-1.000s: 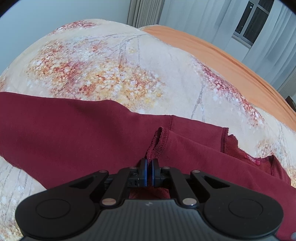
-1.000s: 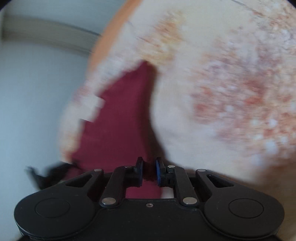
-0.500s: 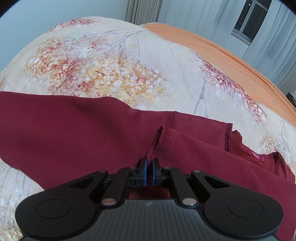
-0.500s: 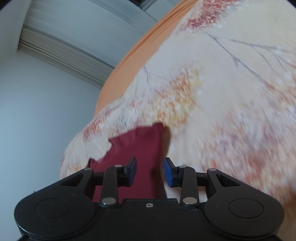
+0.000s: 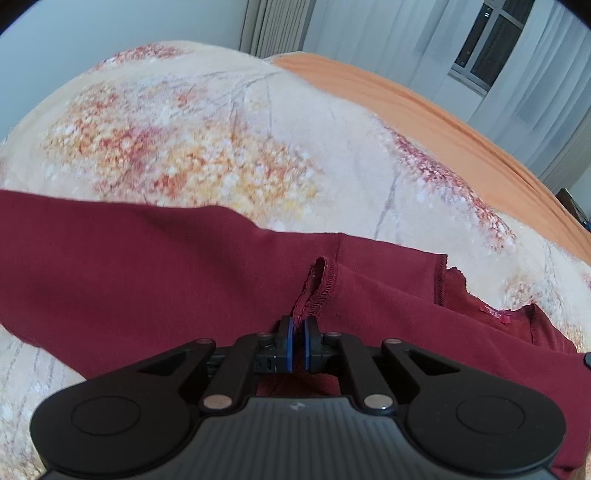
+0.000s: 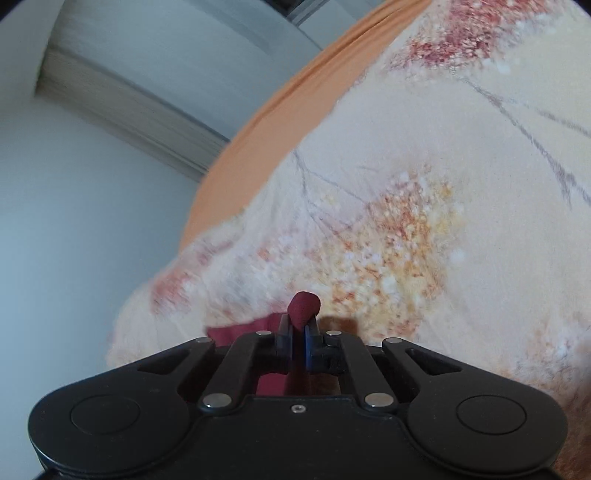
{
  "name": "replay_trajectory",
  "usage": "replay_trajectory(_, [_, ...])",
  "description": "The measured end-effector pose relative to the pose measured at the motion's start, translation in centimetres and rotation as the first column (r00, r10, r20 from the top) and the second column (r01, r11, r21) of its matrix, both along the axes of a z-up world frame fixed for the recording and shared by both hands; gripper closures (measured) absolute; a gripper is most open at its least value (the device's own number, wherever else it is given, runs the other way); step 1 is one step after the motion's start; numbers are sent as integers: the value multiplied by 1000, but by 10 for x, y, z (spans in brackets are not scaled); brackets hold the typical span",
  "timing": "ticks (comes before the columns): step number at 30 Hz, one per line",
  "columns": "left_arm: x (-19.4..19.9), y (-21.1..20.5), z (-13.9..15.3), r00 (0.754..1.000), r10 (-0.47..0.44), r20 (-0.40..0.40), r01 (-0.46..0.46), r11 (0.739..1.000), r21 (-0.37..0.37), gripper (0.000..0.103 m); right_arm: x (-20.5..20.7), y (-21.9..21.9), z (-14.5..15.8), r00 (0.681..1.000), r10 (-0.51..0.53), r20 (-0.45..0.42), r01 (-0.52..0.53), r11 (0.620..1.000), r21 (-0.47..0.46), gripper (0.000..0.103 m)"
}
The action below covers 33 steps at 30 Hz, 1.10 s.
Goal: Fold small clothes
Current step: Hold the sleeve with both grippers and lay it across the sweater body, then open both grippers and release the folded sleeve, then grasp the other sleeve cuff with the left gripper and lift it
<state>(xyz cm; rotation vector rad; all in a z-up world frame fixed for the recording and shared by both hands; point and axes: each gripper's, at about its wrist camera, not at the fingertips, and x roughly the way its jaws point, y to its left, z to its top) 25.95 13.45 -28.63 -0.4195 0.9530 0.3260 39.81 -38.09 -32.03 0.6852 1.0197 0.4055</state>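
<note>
In the left wrist view, a cream blanket (image 5: 229,122) printed with orange and red blossoms and thin grey branches covers the surface. An orange sheet (image 5: 424,107) shows along its far edge. Beyond stand a pale blue-grey wall (image 5: 110,29), white curtains (image 5: 406,44) and a window (image 5: 484,48) at upper right. A dark red garment (image 5: 147,273) lies across the blanket from the left edge to the lower right, its neckline and a small label (image 5: 504,318) to the right. The left gripper (image 5: 297,334) sits low over the middle of the cloth. Its blue-padded jaws are drawn nearly together on a stitched hem (image 5: 317,284), which rises in a small raised fold just ahead of the tips.

In the right wrist view, somewhat blurred, the same blossom blanket (image 6: 424,192) fills the right and centre. The orange sheet (image 6: 280,122) runs diagonally along its edge, and a pale wall (image 6: 74,229) with a pleated curtain (image 6: 122,96) lies to the left. The right gripper (image 6: 298,334) has its jaws pressed close on a rolled bit of the dark red garment (image 6: 303,304), which pokes up between and just past the tips. More of the red cloth shows just left of and under the fingers, resting on the blanket.
</note>
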Motion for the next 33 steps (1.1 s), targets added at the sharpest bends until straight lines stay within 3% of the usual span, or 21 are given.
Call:
replay_trajectory(1, [1,0,-2,1000,-6,-12,6,1000,12,98,1,5,-5,999,20,-31,-21,998,-54,94])
replay_trajectory(3, [4,1,-10,999,-3,-42,3,1000,18,96,-1,8,-10,998,10,-61,-14,998,-69,87])
replay_trajectory(7, [2,-3,-4,999,-33,-33,35,998,46,94,-29,-4,22,998,-46,37,48,998,-32,60])
replay_trajectory(9, [-5,-2,5,999,-31,-20,32,998,55,92,-52,-6,36,998,-26,50,27,999,-23,58])
replay_trajectory(13, [-35,-2,17,1000,-1,-28,0,1000,-22,78,-119,-1,63,997,37,66,-33,998,-62,38])
replay_trajectory(16, [-67,-19,25,997,-34,-70,29,998,-62,70,-173,6,84,994,93,55,-88,992,-92,31])
replay_trajectory(18, [-94,-36,34,994,-62,-89,53,994,-97,39,-206,11,97,991,129,36,-127,989,-74,27])
replay_trajectory(19, [-109,-44,39,992,-73,-99,61,991,-119,33,-221,15,105,988,152,30,-150,986,-72,25])
replay_trajectory(23, [-167,-77,60,985,-90,-146,56,973,-223,29,-268,30,139,977,214,16,-212,974,-80,19])
replay_trajectory(25, [-198,-89,78,987,-77,-141,39,967,-253,22,-286,34,157,970,241,23,-239,969,-65,14])
replay_trajectory(28, [-239,-100,111,994,-42,-100,17,970,-241,16,-305,40,182,957,284,63,-279,958,-69,7])
replay_trajectory(33, [-291,-85,156,998,54,-18,-57,979,-198,12,-316,53,213,938,329,107,-317,941,-121,7])
